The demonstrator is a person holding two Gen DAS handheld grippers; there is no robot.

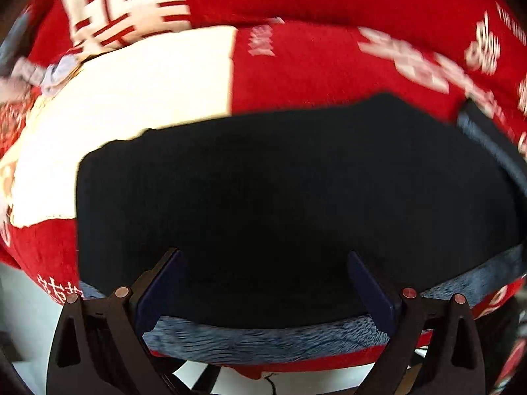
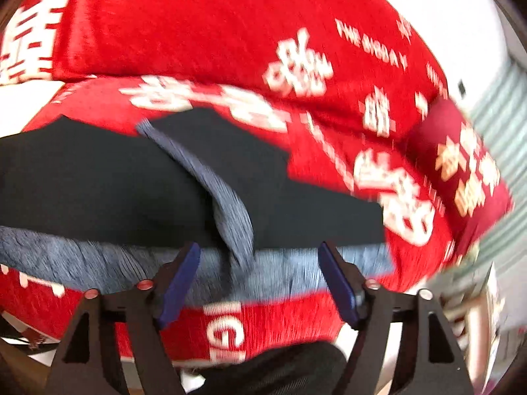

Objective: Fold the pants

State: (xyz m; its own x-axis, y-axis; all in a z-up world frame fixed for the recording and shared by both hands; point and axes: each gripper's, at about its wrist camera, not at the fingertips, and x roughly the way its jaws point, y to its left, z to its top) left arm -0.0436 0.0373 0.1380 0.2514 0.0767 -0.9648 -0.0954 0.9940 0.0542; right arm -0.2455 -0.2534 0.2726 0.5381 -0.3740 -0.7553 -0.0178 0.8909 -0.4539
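Observation:
Black pants (image 1: 263, 181) with a grey fleece lining (image 1: 263, 339) lie folded on a red blanket (image 1: 329, 72) printed with white characters. My left gripper (image 1: 265, 256) is open and empty, its blue pads over the near edge of the pants. In the right wrist view the pants (image 2: 98, 181) lie left of centre, with a grey fleece strip (image 2: 227, 204) turned up across them. My right gripper (image 2: 258, 248) is open and empty, just above the near grey edge (image 2: 98, 256).
A white panel (image 1: 131, 98) of the blanket lies left of the pants. A red pillow (image 2: 461, 164) sits at the right. The blanket's near edge (image 2: 230, 329) drops off below the grippers, with a pale wall (image 2: 507, 131) at the far right.

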